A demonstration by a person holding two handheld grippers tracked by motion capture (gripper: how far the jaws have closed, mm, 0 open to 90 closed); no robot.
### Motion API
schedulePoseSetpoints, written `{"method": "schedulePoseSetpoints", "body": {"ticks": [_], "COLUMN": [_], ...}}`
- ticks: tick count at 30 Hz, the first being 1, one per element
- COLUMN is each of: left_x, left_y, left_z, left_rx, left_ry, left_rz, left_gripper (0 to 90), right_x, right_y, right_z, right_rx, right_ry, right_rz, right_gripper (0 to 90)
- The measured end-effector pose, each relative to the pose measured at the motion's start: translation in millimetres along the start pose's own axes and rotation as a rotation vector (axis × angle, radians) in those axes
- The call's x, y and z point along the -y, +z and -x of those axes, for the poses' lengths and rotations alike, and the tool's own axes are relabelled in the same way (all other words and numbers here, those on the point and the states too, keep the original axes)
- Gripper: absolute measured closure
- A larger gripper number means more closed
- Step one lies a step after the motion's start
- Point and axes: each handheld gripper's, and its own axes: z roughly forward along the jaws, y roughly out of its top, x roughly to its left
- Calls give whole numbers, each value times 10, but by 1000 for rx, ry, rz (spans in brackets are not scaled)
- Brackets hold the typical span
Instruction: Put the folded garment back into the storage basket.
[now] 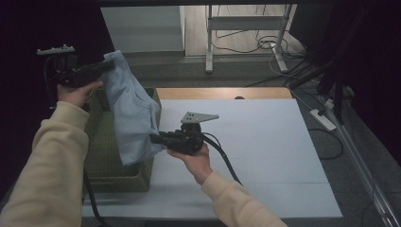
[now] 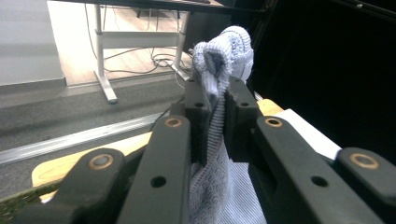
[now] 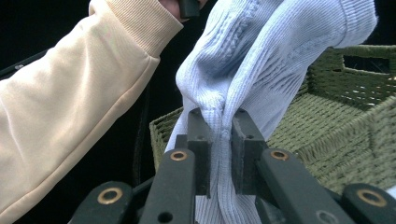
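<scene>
A: High view first: what is being held, and by what?

B: A pale blue knitted cloth (image 1: pixel 132 111) is held up between both grippers. Its far upper corner is pinched by the left gripper (image 1: pixel 109 64), raised at the far left. Its near lower edge is clamped by the right gripper (image 1: pixel 155 138), lower down and nearer the middle of the table (image 1: pixel 265 142).

A: Where is the cloth placed relative to the basket?

B: It is hung over the right wall of the green woven basket (image 1: pixel 101 156), which is set at the left edge of the table. Whether the wall is touched cannot be told.

A: Can the left jaws be judged from the left gripper view?

B: Yes. The left gripper (image 2: pixel 215 100) is seen closed on the cloth (image 2: pixel 219 56), with a bunched fold pushed out past the tips and the rest drawn down between the jaws.

A: And the right gripper view?

B: The right gripper (image 3: pixel 220 122) is likewise seen closed on the cloth (image 3: pixel 261 51), with ribbed knit gathered tight between the pads. The basket (image 3: pixel 336 121) is seen behind, to the right, and a cream sleeve (image 3: pixel 70 102) is seen at the left.

A: How is the cloth stretched?

B: It is drawn slantwise from the far left hold to the nearer right hold.
</scene>
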Motion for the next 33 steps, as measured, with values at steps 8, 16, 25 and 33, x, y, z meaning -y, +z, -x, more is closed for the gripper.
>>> {"method": "schedulePoseSetpoints", "body": {"ticks": [8, 16, 25, 33], "left_x": [46, 111, 233, 361], "left_y": [-46, -100, -168, -183], "left_z": [-94, -219, -405, -536], "left_rx": [-15, -45, -72, -87], "left_ry": [-16, -24, -52, -80], "left_rz": [-1, -14, -27, -40], "left_gripper": [807, 807, 807, 807], "right_x": [11, 43, 108, 177], "right_y": [141, 325, 580, 719], "right_z": [-2, 39, 37, 64], "right_rx": [-5, 0, -11, -7], "right_ry": [0, 14, 22, 34], "right_rz": [-9, -22, -56, -84], "right_gripper": [797, 796, 796, 796]}}
